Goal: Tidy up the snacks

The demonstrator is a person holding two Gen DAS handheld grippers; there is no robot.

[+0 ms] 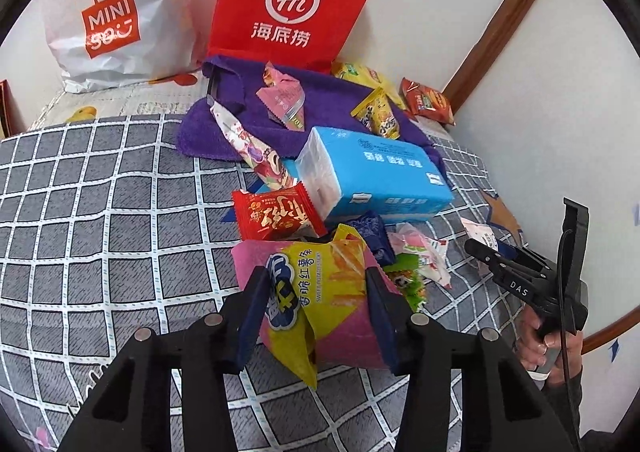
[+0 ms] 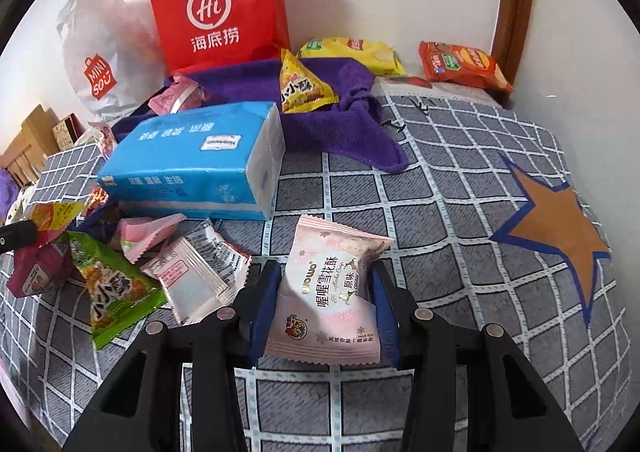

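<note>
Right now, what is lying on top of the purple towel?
On the purple towel lie a yellow triangular snack and a pink packet. The blue tissue pack hides the towel's near edge, so anything there is unseen.

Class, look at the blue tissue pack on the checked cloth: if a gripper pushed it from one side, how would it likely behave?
The tissue pack is a flat-sided block lying on a broad face, so it would probably slide, not roll. Its plastic wrap looks smooth, so fingers may slip. It seems soft and light, so it might dent, and it could shove the snack packets beside it.
</note>
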